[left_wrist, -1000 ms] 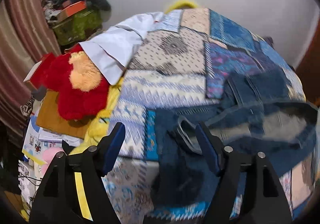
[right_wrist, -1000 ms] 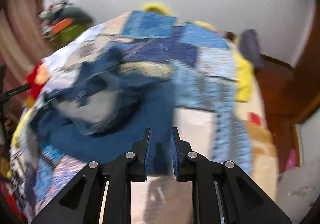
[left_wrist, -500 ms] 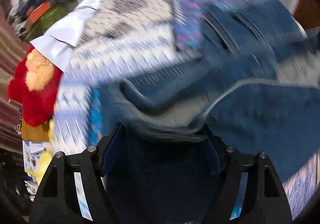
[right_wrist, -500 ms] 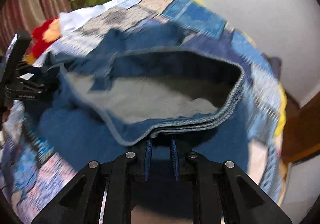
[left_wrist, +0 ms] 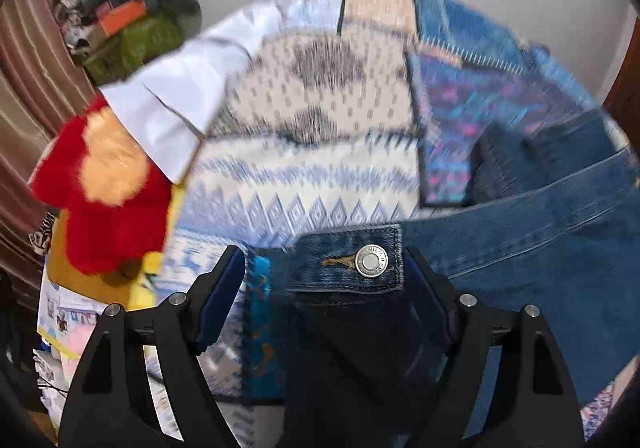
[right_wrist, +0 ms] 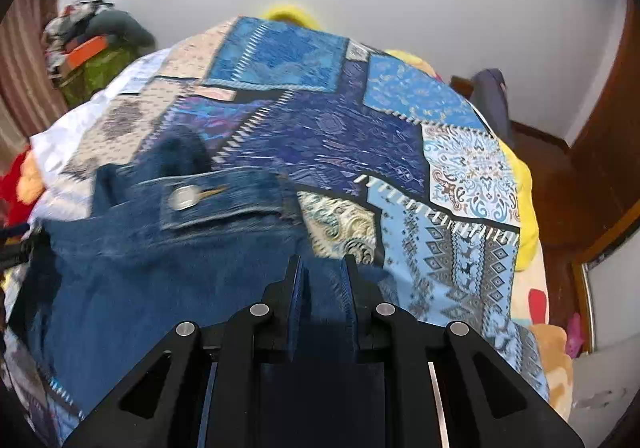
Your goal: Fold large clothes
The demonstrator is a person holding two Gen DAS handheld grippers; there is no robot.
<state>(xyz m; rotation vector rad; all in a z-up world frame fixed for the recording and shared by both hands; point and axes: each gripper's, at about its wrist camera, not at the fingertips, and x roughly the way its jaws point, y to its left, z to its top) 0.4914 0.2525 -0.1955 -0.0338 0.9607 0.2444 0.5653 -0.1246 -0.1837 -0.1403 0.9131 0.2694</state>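
A pair of blue jeans (left_wrist: 520, 260) lies on the patchwork bedspread (left_wrist: 320, 151). In the left wrist view my left gripper (left_wrist: 324, 268) is open, its jaws wide apart on either side of the waistband tab with the metal button (left_wrist: 371, 261). In the right wrist view my right gripper (right_wrist: 322, 276) is shut on the jeans' denim (right_wrist: 160, 280), with the fabric pinched between its narrow jaws. The button tab (right_wrist: 216, 199) lies to the left ahead of it. The rest of the jeans spreads to the left.
A red and orange plush toy (left_wrist: 104, 187) and a white cloth (left_wrist: 176, 103) lie at the bed's left edge. A green bag with clutter (left_wrist: 132, 31) stands by the striped curtain. A yellow blanket (right_wrist: 524, 207) edges the bed's right side, beside a wooden door (right_wrist: 600, 151).
The jeans' waistband, lifted and gaping open half a second ago, now lies flat on the bed. The left gripper has drawn back and stands around the button tab. The right stays clamped.
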